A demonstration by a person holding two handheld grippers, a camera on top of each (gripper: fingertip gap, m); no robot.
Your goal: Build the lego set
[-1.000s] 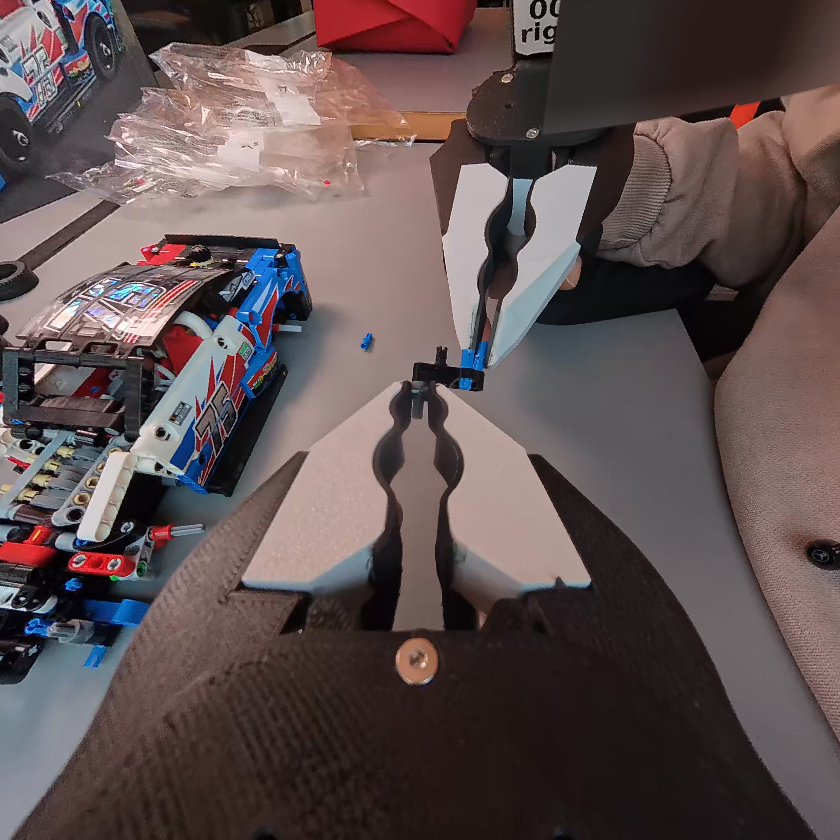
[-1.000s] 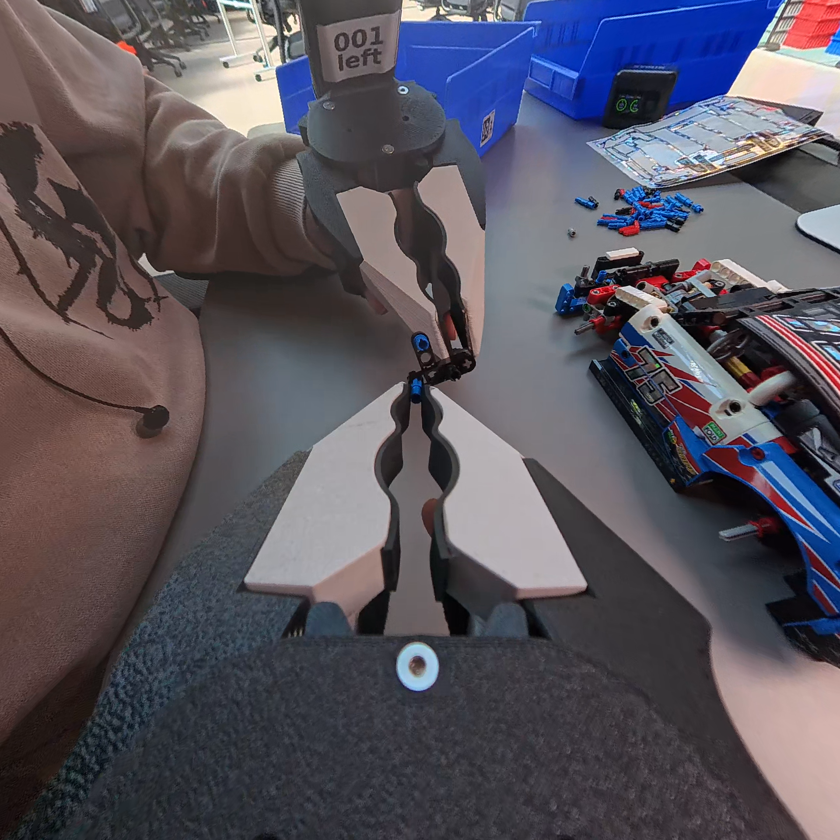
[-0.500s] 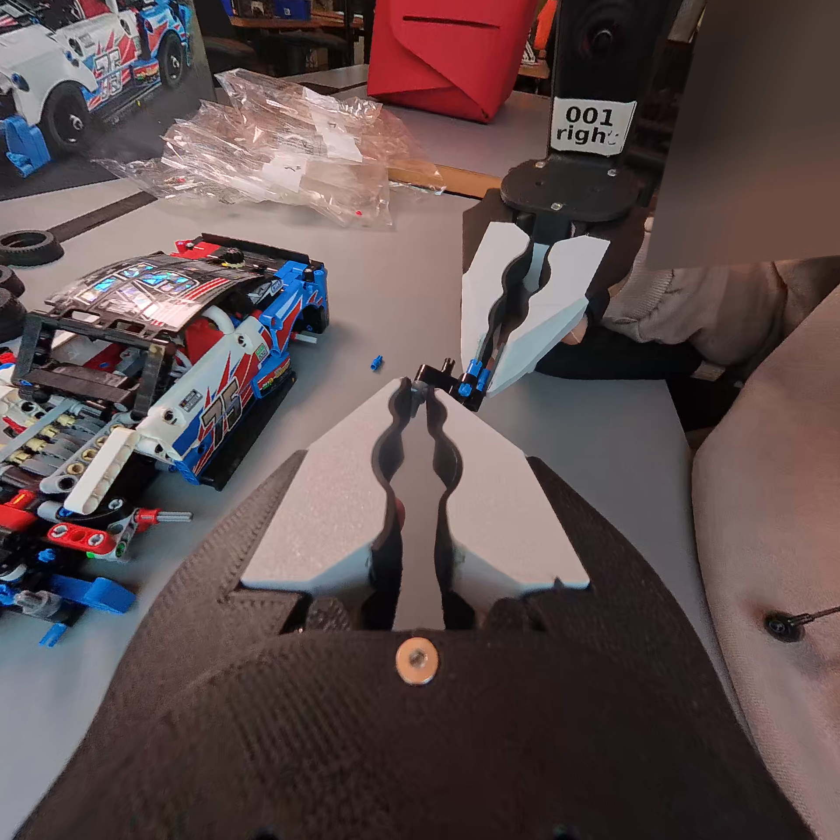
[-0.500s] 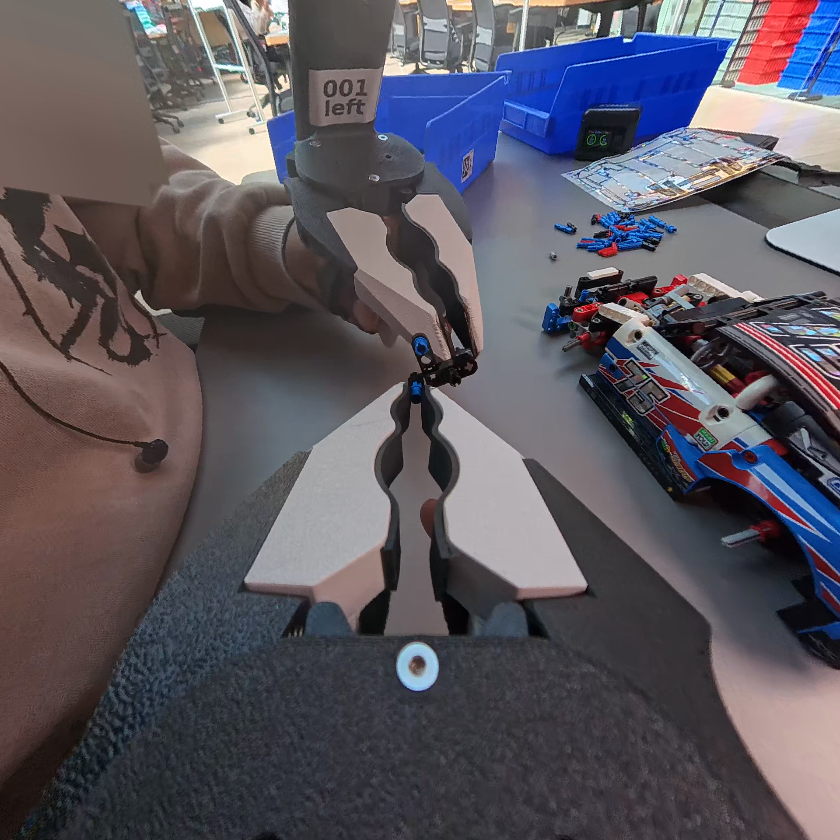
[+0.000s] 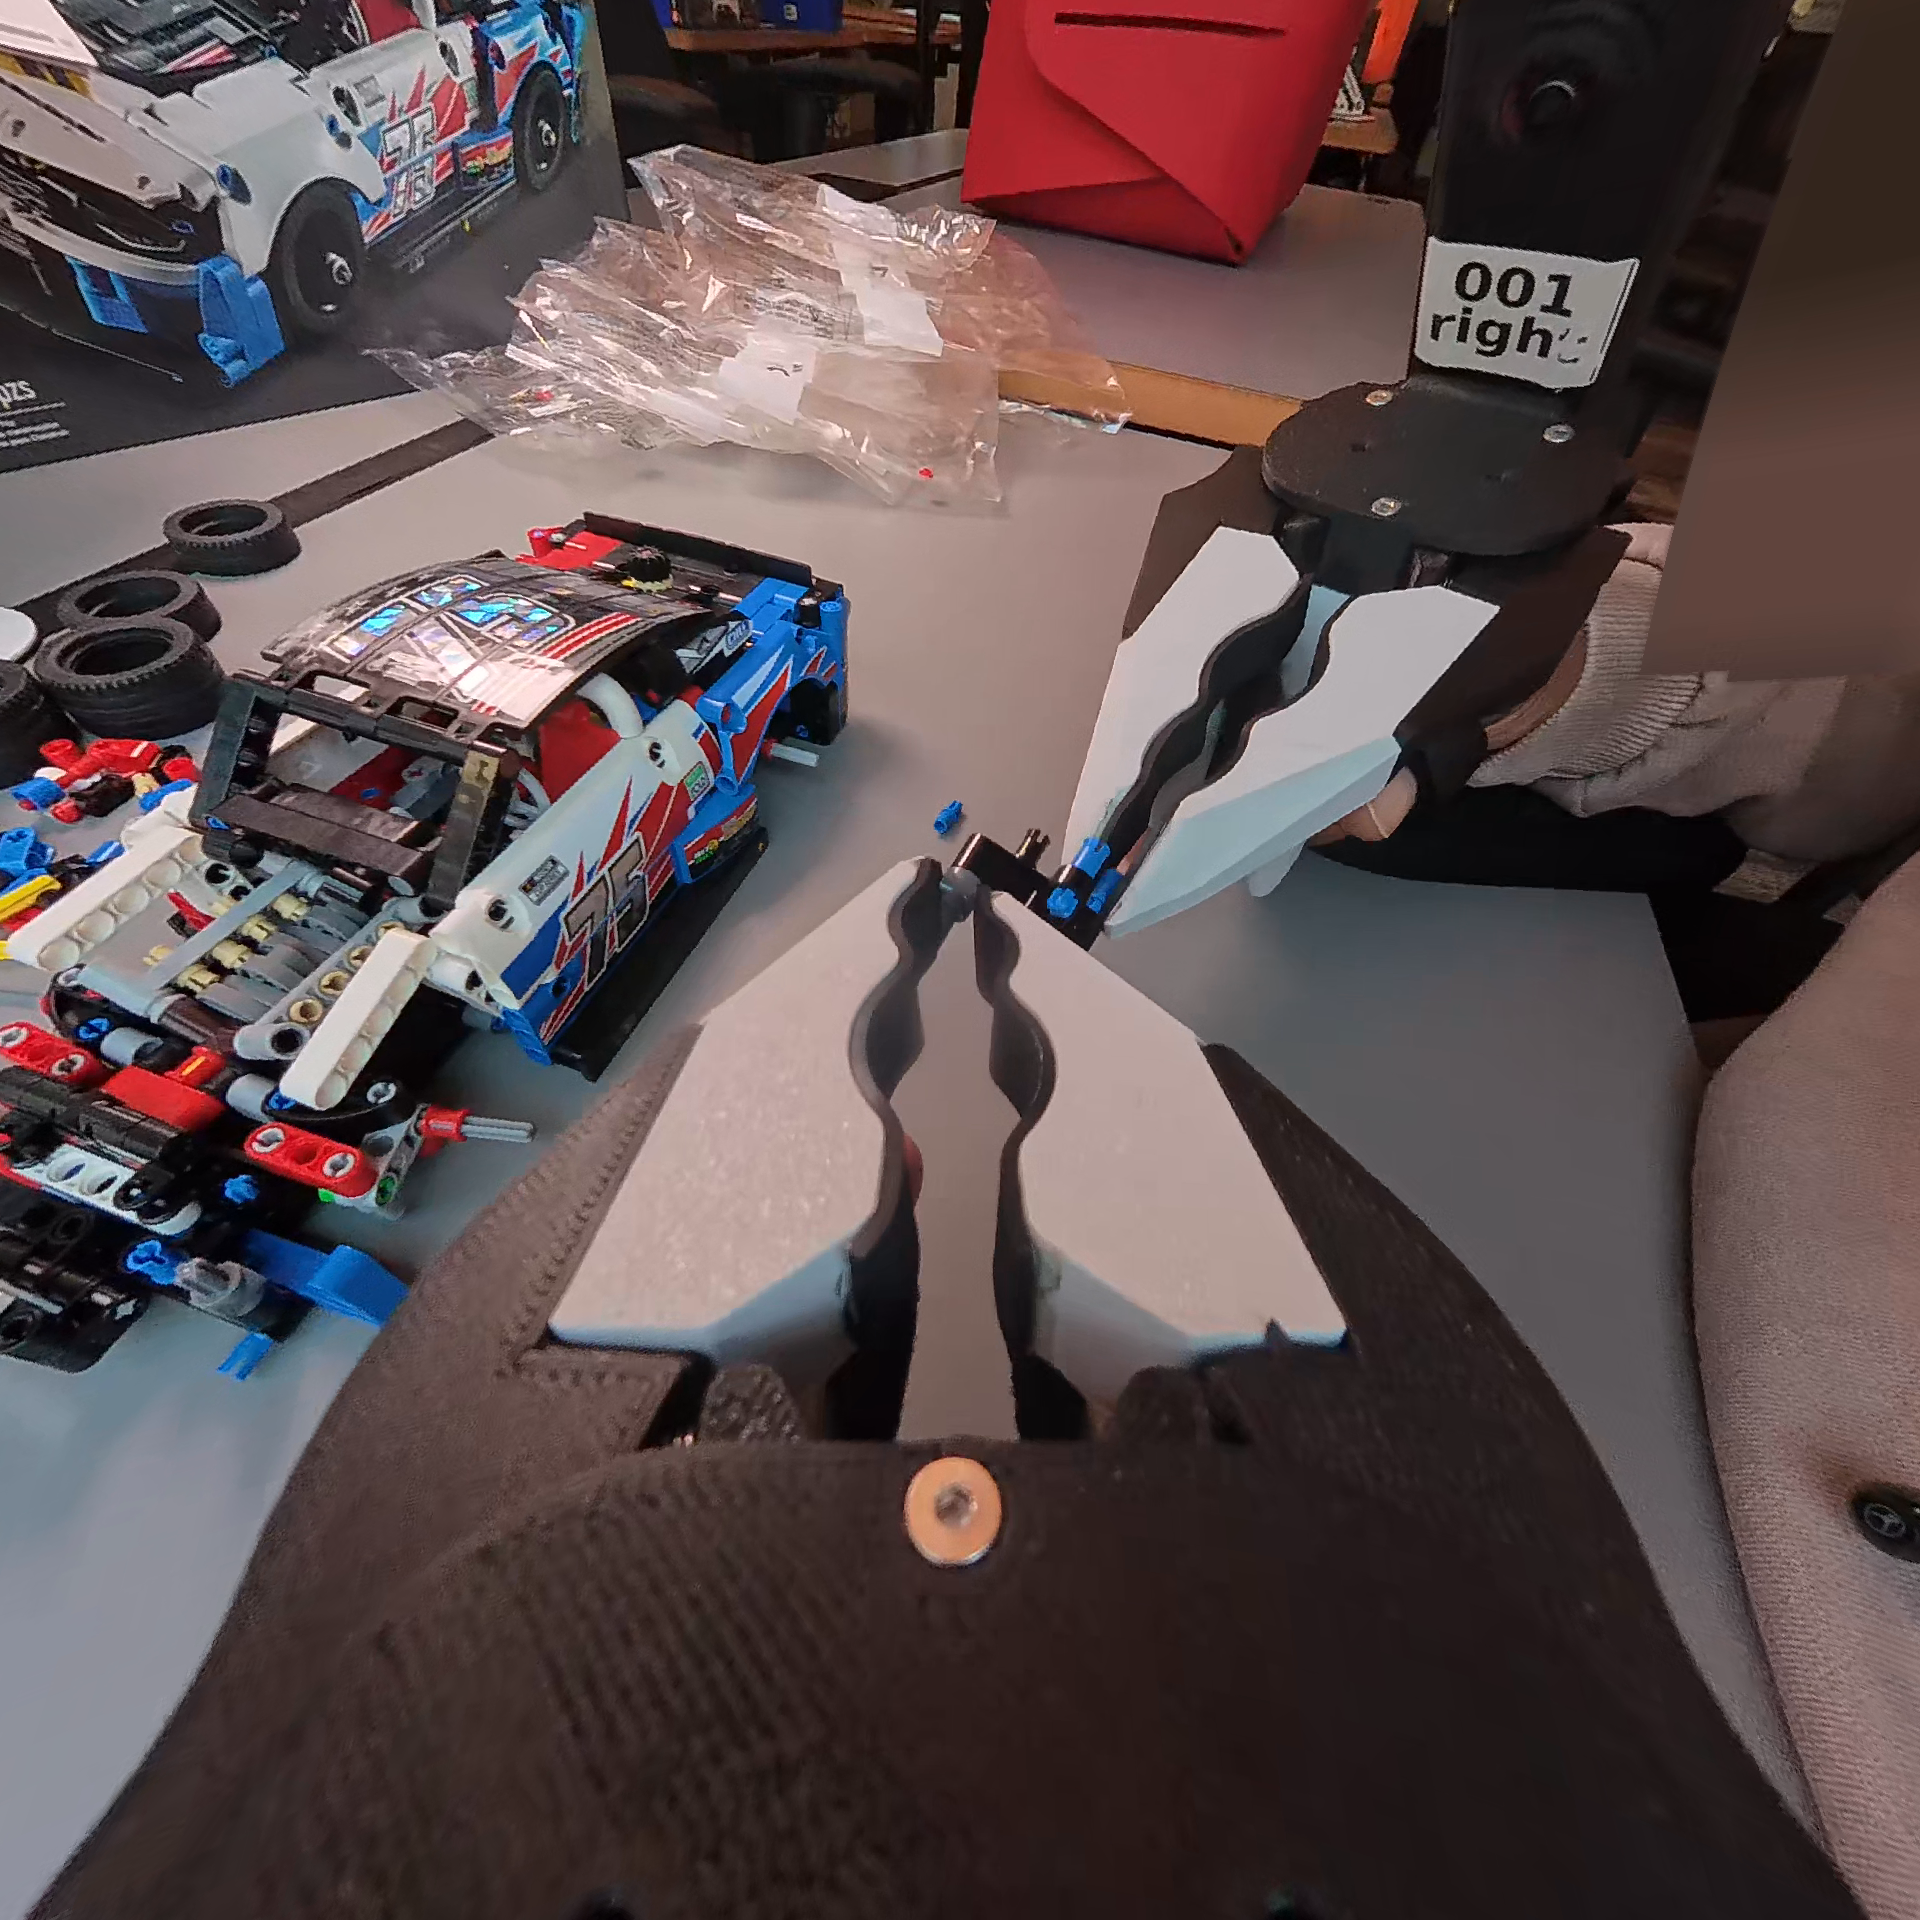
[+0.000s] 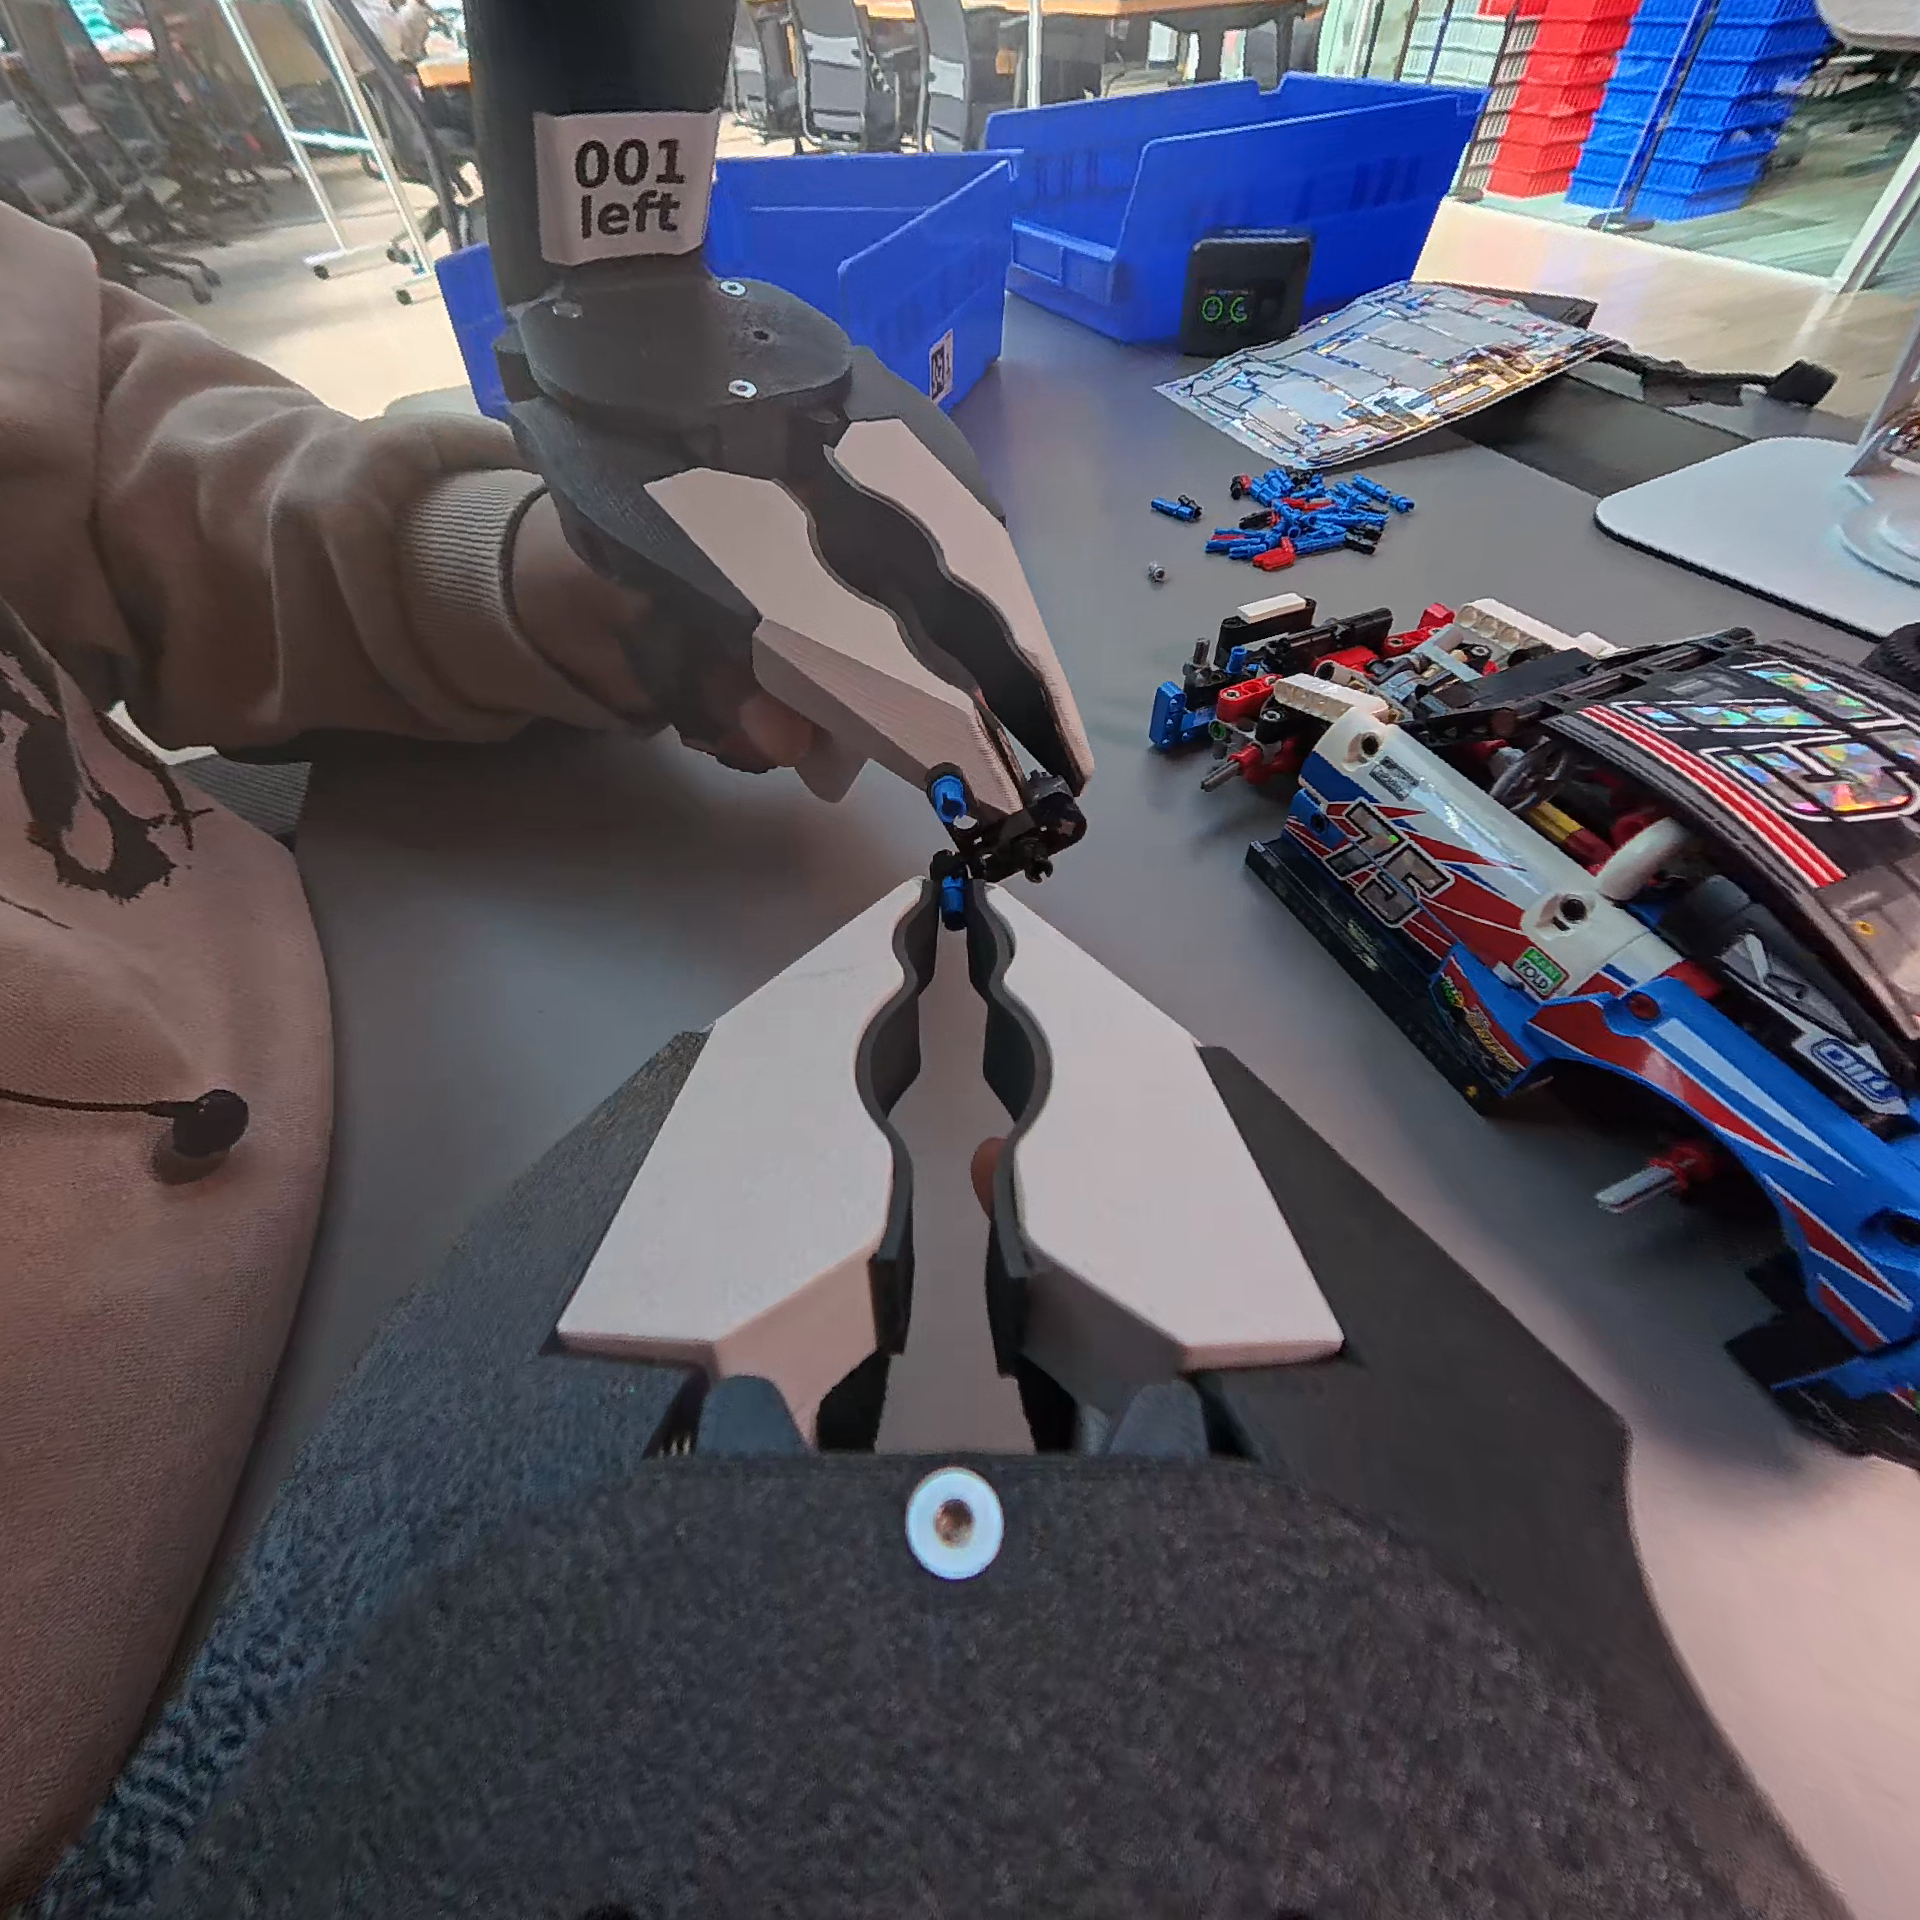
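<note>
A small black lego piece (image 5: 1000, 860) with blue pins hangs above the grey table between my two grippers. My left gripper (image 5: 951, 896) is shut on one end of it. It also shows in the right wrist view (image 6: 1039, 800), coming down from above. My right gripper (image 6: 951, 906) is shut on a blue pin (image 6: 951, 896) at the piece's (image 6: 1013, 831) other end. It shows in the left wrist view (image 5: 1091, 906) at upper right. The part-built blue, white and red race car (image 5: 520, 831) stands on the table to the left, also in the right wrist view (image 6: 1610, 883).
A loose blue pin (image 5: 948, 818) lies near the car. Empty plastic bags (image 5: 779, 332), black tyres (image 5: 135, 655), the set's box (image 5: 260, 156) and a red bag (image 5: 1164, 114) lie beyond. A pile of blue pins (image 6: 1309, 514), a sticker sheet (image 6: 1382, 364) and blue bins (image 6: 1195, 229) show too. The person's torso is close by. Less than 4 cm separates the two grippers' tips.
Both grippers have lifted and tilted up together, so more of the far table shows. The black piece stays held between them. The car has not moved.
</note>
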